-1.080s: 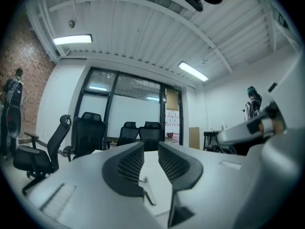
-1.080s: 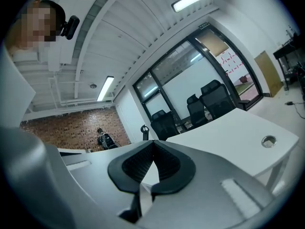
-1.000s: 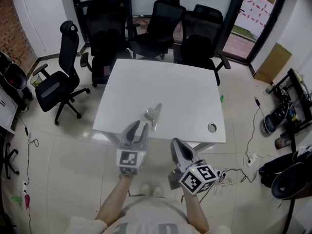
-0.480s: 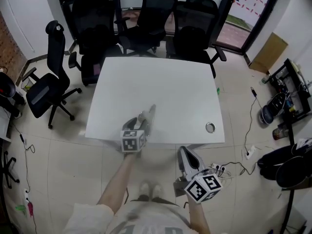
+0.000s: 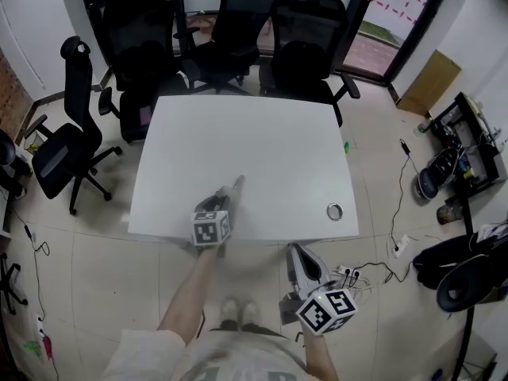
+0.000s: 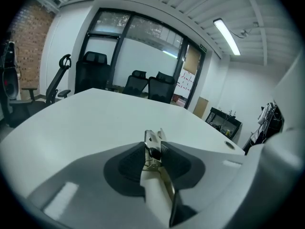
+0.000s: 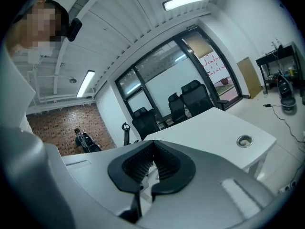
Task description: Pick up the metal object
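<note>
The metal object (image 5: 236, 186), a shiny hinged clamp-like piece, lies near the front edge of the white table (image 5: 270, 141). My left gripper (image 5: 221, 201) reaches over that edge. Its jaws are closing with the metal object (image 6: 153, 147) between the dark pads (image 6: 131, 162), which touch it on both sides in the left gripper view. The left gripper (image 6: 153, 157) holds the piece low over the tabletop. My right gripper (image 5: 296, 254) hangs below and in front of the table, over the floor. In the right gripper view its ribbed pads (image 7: 138, 165) meet at the tips with nothing between them.
A round cable grommet (image 5: 334, 211) sits in the table's front right corner. Several black office chairs (image 5: 238, 22) crowd the far side, and one (image 5: 59, 145) stands at the left. Cables and a power strip (image 5: 353, 272) lie on the tiled floor to the right.
My left gripper has moved forward from below the table edge onto the metal object and now has it between its jaws. The right gripper stays low in front of the table.
</note>
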Motion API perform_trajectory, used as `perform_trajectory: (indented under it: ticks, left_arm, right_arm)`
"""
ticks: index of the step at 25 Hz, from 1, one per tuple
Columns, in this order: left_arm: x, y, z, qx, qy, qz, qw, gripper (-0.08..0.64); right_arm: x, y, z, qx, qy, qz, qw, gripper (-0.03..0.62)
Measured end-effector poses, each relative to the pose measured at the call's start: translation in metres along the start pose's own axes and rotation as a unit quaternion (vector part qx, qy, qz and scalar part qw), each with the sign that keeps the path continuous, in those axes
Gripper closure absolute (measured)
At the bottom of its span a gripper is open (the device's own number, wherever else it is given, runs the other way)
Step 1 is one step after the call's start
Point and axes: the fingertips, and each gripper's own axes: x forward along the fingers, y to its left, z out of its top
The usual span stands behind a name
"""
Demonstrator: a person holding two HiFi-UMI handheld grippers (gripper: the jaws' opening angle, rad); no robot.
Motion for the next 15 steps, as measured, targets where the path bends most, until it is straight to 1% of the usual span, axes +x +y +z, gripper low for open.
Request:
perform_trajectory:
  ticks: [3, 5, 7, 10, 12, 15]
  left_arm:
    - [-0.002, -0.004, 0.007, -0.014, -0.030, -0.005, 0.9994, 0.493]
    - [-0.005, -0.013, 0.013, -0.004, -0.047, -0.012, 0.9988, 0.522]
    - [-0.008, -0.020, 0.019, 0.011, -0.058, -0.011, 0.9982, 0.550]
    - [-0.021, -0.021, 0.028, 0.020, -0.086, 0.004, 0.9961, 0.552]
    - [-0.038, -0.022, 0.036, 0.031, -0.113, 0.016, 0.9930, 0.552]
    - [-0.075, -0.030, 0.058, 0.054, -0.166, 0.031, 0.9841, 0.552]
  right_arm:
    - [0.001, 0.001, -0.002, -0.001, 0.005, 0.005, 1.000, 0.580]
    - [0.002, 0.003, -0.003, -0.001, 0.007, 0.009, 1.000, 0.580]
    - [0.003, 0.006, -0.003, -0.003, 0.010, 0.016, 1.000, 0.580]
    - [0.005, 0.011, -0.002, -0.005, 0.009, 0.026, 1.000, 0.580]
    - [0.007, 0.014, -0.001, -0.008, 0.007, 0.030, 0.999, 0.580]
    - [0.011, 0.015, 0.002, -0.012, -0.002, 0.034, 0.999, 0.580]
